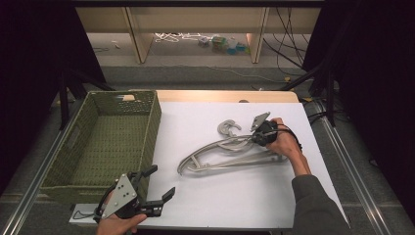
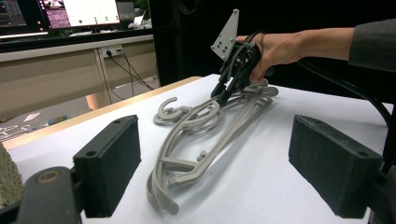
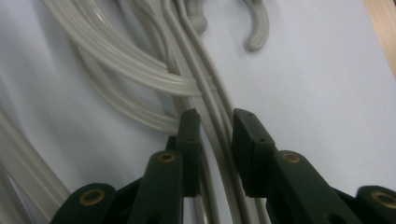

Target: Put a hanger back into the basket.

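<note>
Currently logged: your right gripper [image 1: 254, 138] had its jaws closed around the grey hangers [image 1: 230, 155] at frame centre; your left gripper [image 1: 157, 182] stood spread wide, lower left, beside the green basket [image 1: 151, 128].

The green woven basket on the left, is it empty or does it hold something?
Empty: the high view shows the basket with its woven floor bare, while the grey hangers lie outside on the white table.
</note>
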The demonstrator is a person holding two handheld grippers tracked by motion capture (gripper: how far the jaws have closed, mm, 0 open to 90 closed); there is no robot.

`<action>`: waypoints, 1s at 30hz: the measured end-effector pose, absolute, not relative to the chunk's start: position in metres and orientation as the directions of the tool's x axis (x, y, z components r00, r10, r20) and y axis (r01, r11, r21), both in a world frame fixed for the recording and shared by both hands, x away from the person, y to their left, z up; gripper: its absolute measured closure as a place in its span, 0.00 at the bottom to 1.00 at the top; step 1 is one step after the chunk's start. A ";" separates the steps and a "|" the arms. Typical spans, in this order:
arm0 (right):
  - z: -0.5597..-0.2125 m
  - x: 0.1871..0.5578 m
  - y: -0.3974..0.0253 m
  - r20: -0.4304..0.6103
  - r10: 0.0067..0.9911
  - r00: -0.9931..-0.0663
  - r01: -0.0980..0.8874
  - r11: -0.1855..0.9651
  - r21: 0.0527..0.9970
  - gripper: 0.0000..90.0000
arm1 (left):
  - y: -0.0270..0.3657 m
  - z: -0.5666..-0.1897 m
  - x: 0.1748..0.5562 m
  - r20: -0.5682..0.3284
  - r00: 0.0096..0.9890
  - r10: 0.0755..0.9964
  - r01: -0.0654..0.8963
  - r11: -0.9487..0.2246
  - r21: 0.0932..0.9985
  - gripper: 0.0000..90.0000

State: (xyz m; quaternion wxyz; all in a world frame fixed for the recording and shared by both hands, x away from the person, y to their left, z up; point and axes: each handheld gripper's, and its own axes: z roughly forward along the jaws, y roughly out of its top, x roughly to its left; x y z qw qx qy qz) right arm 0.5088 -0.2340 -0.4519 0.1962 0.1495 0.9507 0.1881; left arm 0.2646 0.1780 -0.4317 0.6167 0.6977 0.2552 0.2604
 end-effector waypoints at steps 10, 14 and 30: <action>-0.448 0.503 -0.234 -0.427 0.196 -0.883 0.044 0.939 0.341 0.89 | 0.177 -0.432 0.265 0.049 0.736 0.675 0.037 -0.113 0.993 0.18; -0.444 0.498 -0.234 -0.454 0.170 -0.875 0.010 0.943 0.334 0.90 | 0.177 -0.432 0.266 0.046 0.732 0.680 0.040 -0.111 0.993 0.18; -0.398 0.461 -0.238 -0.599 0.046 -0.800 -0.199 0.920 0.337 0.92 | 0.175 -0.430 0.270 0.039 0.731 0.681 0.055 -0.117 0.992 0.19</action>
